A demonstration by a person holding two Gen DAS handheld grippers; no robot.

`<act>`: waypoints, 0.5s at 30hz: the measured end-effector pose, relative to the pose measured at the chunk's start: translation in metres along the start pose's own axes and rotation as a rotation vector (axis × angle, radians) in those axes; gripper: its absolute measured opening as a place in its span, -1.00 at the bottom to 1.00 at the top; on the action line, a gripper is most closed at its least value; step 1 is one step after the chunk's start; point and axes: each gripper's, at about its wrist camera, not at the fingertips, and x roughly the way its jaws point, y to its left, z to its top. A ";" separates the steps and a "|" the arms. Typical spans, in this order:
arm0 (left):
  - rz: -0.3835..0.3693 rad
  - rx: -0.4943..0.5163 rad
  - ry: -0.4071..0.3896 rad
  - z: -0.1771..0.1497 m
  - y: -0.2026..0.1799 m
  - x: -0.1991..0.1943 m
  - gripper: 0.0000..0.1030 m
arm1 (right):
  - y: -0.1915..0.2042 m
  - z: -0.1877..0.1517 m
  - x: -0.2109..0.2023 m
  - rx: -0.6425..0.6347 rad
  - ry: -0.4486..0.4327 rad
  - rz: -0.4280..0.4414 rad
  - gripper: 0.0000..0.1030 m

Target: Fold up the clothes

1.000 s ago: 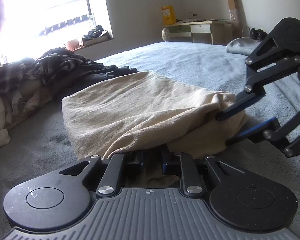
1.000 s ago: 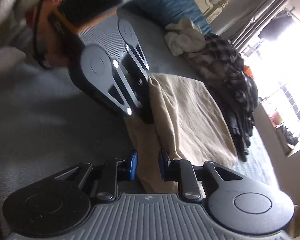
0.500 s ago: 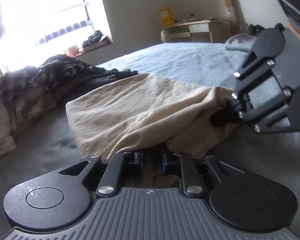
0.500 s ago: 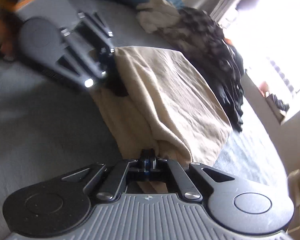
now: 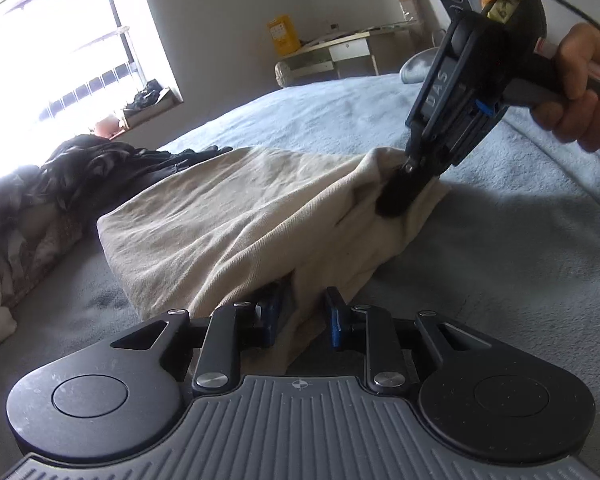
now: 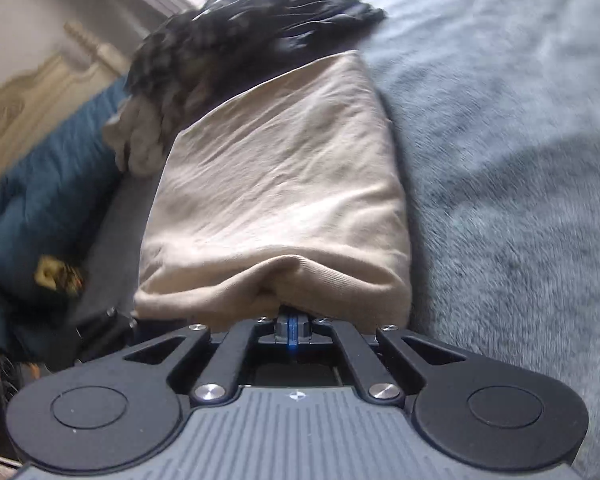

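Observation:
A beige folded garment [image 5: 240,208] lies on the grey bed blanket [image 5: 500,260]. In the left wrist view my left gripper [image 5: 300,316] straddles its near corner; the jaws are opening, the cloth hangs between the blue pads [image 5: 269,312] and a gap shows beside it. My right gripper [image 5: 396,200], held by a person's hand [image 5: 584,92], pinches the garment's right corner and bunches it. In the right wrist view the same gripper [image 6: 294,324] is shut on the near hem of the garment [image 6: 284,168], which stretches away from it.
A heap of dark and checked clothes [image 5: 80,168] lies beyond the garment, seen also as a dark pile [image 6: 240,28] in the right wrist view. A blue quilt [image 6: 40,184] and a headboard [image 6: 32,92] are to the left. A desk [image 5: 340,52] stands against the far wall.
The right gripper has shut on the garment's hem, rolled over and shifted along the edge. The left gripper has stayed in place and its pads have parted slightly.

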 end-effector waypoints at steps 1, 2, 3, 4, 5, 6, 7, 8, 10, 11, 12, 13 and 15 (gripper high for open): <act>0.003 -0.001 0.000 0.000 0.000 0.000 -0.53 | -0.004 0.000 -0.004 0.031 -0.016 0.006 -1.00; 0.003 -0.005 0.000 0.000 0.000 0.000 -0.53 | -0.009 0.002 -0.008 0.067 -0.033 0.013 -1.00; 0.003 -0.007 0.001 0.000 0.000 0.000 -0.53 | -0.014 0.002 -0.011 0.104 -0.042 0.025 -1.00; 0.003 -0.009 0.002 0.000 0.000 0.000 -0.53 | -0.018 0.004 -0.013 0.128 -0.042 0.037 -1.00; 0.004 -0.010 0.003 0.000 0.000 0.000 -0.53 | -0.018 0.005 -0.014 0.116 -0.041 0.028 -1.00; 0.004 -0.012 0.004 0.000 0.000 0.000 -0.53 | -0.010 0.005 -0.018 0.046 -0.038 0.012 -1.00; 0.005 -0.015 0.006 0.001 0.000 0.000 -0.53 | 0.001 0.005 -0.022 -0.042 -0.033 -0.004 -0.99; 0.005 -0.017 0.007 0.001 0.000 0.000 -0.53 | 0.016 0.001 -0.026 -0.161 -0.033 -0.028 -0.99; 0.007 -0.019 0.008 0.001 -0.001 0.000 -0.53 | 0.048 -0.009 -0.033 -0.421 -0.040 -0.075 -0.98; 0.007 -0.019 0.008 0.001 -0.001 0.000 -0.53 | 0.064 -0.016 -0.035 -0.552 -0.056 -0.102 -0.97; 0.008 -0.018 0.008 0.001 -0.001 0.000 -0.53 | 0.080 -0.023 -0.036 -0.682 -0.075 -0.132 -0.95; 0.008 -0.018 0.008 0.001 -0.001 0.000 -0.53 | 0.092 -0.029 -0.035 -0.782 -0.092 -0.144 -0.86; 0.010 -0.017 0.009 0.001 -0.001 0.001 -0.53 | 0.113 -0.040 -0.030 -0.960 -0.125 -0.153 -0.60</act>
